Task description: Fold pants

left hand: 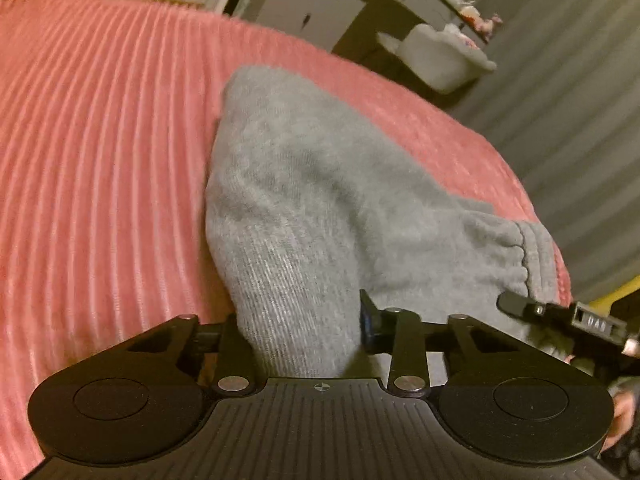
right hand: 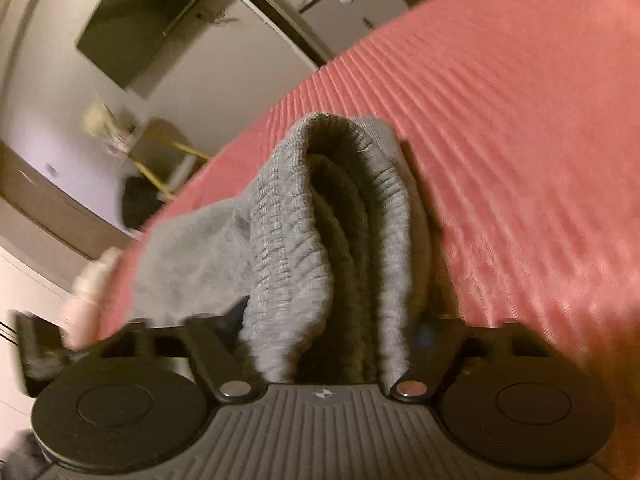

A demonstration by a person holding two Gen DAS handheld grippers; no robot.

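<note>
Grey knit pants (left hand: 312, 184) lie on a pink ribbed bedspread (left hand: 100, 140). My left gripper (left hand: 300, 332) is shut on a fold of the grey cloth, which rises between its jaws. The elastic waistband (left hand: 528, 256) shows at the right, with the tip of the other gripper (left hand: 520, 304) beside it. In the right wrist view my right gripper (right hand: 328, 344) is shut on the gathered waistband (right hand: 332, 220), several folded layers standing between its jaws. The fingertips of both grippers are hidden by cloth.
The bedspread (right hand: 520, 120) ends close to the pants on the right in the left wrist view. Beyond the bed stand grey cabinets (left hand: 320, 12), a white tub (left hand: 444, 56) and grey curtains (left hand: 580, 100). A dark wall panel (right hand: 140, 20) shows in the right wrist view.
</note>
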